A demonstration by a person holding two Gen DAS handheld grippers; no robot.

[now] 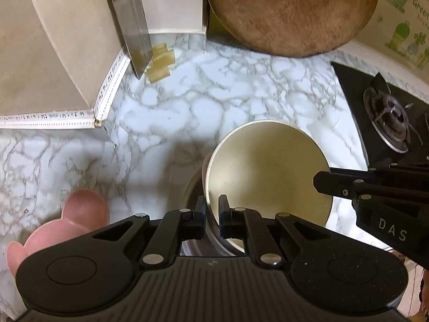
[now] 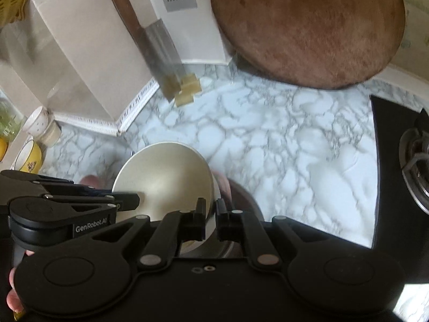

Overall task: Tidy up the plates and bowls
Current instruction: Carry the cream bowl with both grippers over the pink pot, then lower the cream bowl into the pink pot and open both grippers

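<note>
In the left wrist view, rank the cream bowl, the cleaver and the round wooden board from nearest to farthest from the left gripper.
From the left gripper:
1. Cream bowl, its rim between the fingertips.
2. Cleaver, leaning against the wall, far left.
3. Round wooden board, propped at the back right; only slightly farther than the cleaver.

The left gripper (image 1: 212,216) sits at the bottom centre of its own view, its two black fingers drawn nearly together and pinching a thin rim between the pads. In the right wrist view it reaches in from the left edge, and bare fingers (image 2: 12,299) of the holding hand show at the lower left corner. The right gripper (image 2: 211,218) is likewise closed to a narrow gap over a rim, and enters the left wrist view from the right edge.
</note>
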